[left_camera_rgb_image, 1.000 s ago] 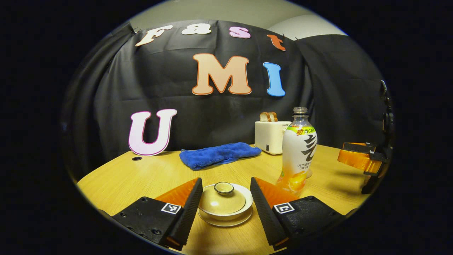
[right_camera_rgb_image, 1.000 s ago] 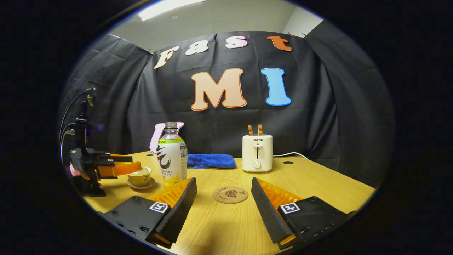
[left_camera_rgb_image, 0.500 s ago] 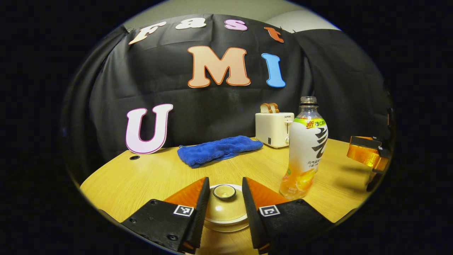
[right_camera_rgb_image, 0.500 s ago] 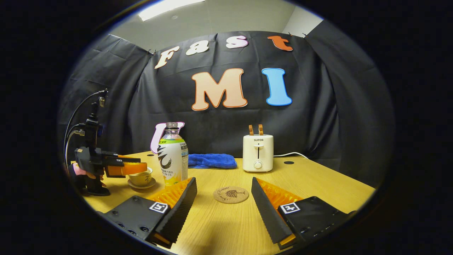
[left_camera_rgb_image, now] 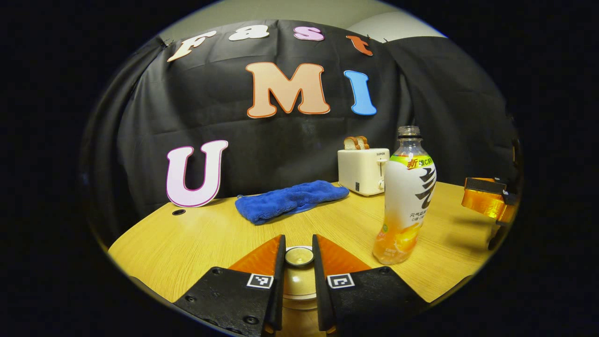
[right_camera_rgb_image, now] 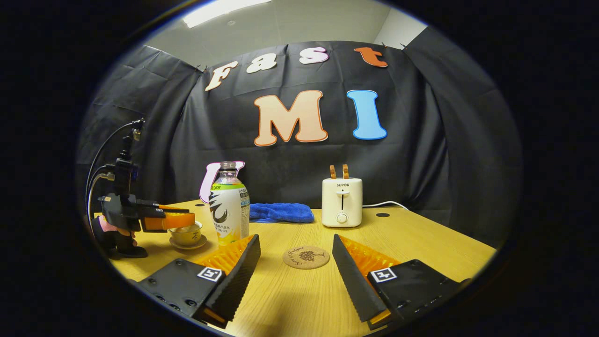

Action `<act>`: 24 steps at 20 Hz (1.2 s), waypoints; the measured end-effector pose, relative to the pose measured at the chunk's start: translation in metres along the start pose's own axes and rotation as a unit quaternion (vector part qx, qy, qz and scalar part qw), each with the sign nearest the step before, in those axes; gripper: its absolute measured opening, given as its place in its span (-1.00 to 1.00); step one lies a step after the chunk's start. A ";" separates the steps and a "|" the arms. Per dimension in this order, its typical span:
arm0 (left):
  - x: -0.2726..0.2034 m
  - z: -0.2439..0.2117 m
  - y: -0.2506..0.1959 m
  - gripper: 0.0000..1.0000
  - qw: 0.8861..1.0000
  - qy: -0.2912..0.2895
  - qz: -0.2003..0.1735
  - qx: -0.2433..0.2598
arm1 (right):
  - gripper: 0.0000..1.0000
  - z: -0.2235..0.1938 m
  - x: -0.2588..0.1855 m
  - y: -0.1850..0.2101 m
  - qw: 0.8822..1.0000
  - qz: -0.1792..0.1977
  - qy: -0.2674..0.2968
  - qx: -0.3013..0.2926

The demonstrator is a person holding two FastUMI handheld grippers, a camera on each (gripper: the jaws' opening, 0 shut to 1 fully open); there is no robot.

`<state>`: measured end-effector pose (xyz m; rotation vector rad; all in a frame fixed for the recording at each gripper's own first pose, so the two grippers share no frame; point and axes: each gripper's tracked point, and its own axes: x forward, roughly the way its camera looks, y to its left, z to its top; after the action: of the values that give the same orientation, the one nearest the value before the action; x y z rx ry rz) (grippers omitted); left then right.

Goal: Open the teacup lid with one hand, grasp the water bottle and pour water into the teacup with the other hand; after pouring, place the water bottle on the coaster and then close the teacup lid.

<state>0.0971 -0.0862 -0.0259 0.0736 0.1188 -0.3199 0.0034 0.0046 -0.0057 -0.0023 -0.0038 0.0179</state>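
In the left gripper view the cream teacup lid (left_camera_rgb_image: 299, 286) sits low between my fingers. My left gripper (left_camera_rgb_image: 298, 244) is shut on its small round knob (left_camera_rgb_image: 299, 256), both ribbed pads touching it. The open water bottle (left_camera_rgb_image: 408, 196) stands upright to the right of the cup, apart from it. In the right gripper view the left gripper (right_camera_rgb_image: 164, 220) reaches over the teacup (right_camera_rgb_image: 186, 234) on its saucer, with the bottle (right_camera_rgb_image: 229, 210) beside it. My right gripper (right_camera_rgb_image: 295, 241) is open and holds nothing, just short of the round cork coaster (right_camera_rgb_image: 306, 257).
A white toaster (right_camera_rgb_image: 341, 202) with bread slices and a folded blue cloth (right_camera_rgb_image: 280, 212) stand at the back of the wooden table (right_camera_rgb_image: 421, 248). In the left gripper view the right gripper (left_camera_rgb_image: 486, 203) hovers at the far right.
My left gripper has moved forward over the cup and its fingers have closed from wide apart onto the lid's knob. The right gripper has stayed still.
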 end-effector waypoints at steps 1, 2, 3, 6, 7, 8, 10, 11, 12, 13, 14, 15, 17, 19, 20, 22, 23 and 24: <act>0.000 0.001 0.000 -0.46 1.000 -0.006 -0.001 -0.001 | 0.87 0.001 0.000 0.000 1.000 0.000 0.000 0.000; -0.001 0.004 0.001 -0.46 1.000 -0.013 0.001 -0.002 | 0.87 0.000 0.000 0.000 1.000 0.000 0.000 0.000; -0.004 0.005 0.003 -0.46 1.000 -0.020 0.004 -0.004 | 0.87 0.000 0.000 0.000 1.000 0.000 0.000 0.000; -0.007 0.010 0.008 -0.46 0.999 -0.040 0.014 -0.015 | 0.87 0.001 0.000 -0.001 1.000 0.000 -0.001 0.000; -0.010 0.012 0.012 -0.46 0.998 -0.048 0.020 -0.020 | 0.87 0.001 0.001 0.000 1.000 0.002 -0.001 0.000; -0.013 0.016 0.015 -0.46 0.998 -0.057 0.025 -0.026 | 0.87 0.001 0.001 0.002 1.000 0.004 -0.001 0.000; -0.019 0.017 0.022 -0.46 0.997 -0.065 0.038 -0.034 | 0.87 0.000 0.001 0.003 1.000 0.009 -0.001 0.000; -0.019 0.014 0.023 -0.48 0.996 -0.064 0.044 -0.035 | 0.87 0.001 0.001 0.003 1.000 0.010 0.000 0.000; -0.019 0.015 0.024 -0.46 0.996 -0.067 0.046 -0.035 | 0.87 0.000 0.001 0.004 1.000 0.011 0.001 0.000; -0.019 0.014 0.024 -0.46 0.996 -0.064 0.048 -0.034 | 0.87 0.000 0.001 0.005 1.000 0.014 0.001 0.000; -0.020 0.015 0.026 -0.46 0.996 -0.066 0.052 -0.035 | 0.87 0.000 0.001 0.007 1.000 0.018 0.001 0.001; -0.022 0.015 0.029 -0.46 0.996 -0.065 0.056 -0.034 | 0.87 -0.001 0.000 0.012 1.000 0.029 0.001 0.001; -0.027 0.013 0.038 -0.46 0.994 -0.065 0.074 -0.035 | 0.94 -0.002 -0.001 0.028 0.998 0.064 0.001 0.002; -0.035 0.011 0.049 -0.46 0.993 -0.064 0.097 -0.036 | 0.86 -0.002 0.001 0.043 0.995 0.095 0.004 0.004; -0.040 0.009 0.054 -0.46 0.992 -0.063 0.108 -0.037 | 0.94 -0.003 0.002 0.049 0.994 0.106 0.005 0.004; -0.050 0.008 0.064 -0.46 0.989 -0.063 0.126 -0.037 | 1.00 -0.004 0.007 0.061 0.993 0.119 0.007 0.005; -0.054 0.008 0.068 -0.46 0.988 -0.064 0.132 -0.038 | 1.00 -0.004 0.010 0.068 0.992 0.125 0.006 0.006; -0.059 0.007 0.073 -0.46 0.988 -0.065 0.137 -0.037 | 0.95 -0.005 0.014 0.074 0.992 0.129 0.008 0.006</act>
<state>0.0654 0.0006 -0.0074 -0.0051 -0.0085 -0.0455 0.0160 0.0793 -0.0105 0.0082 0.0126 0.2771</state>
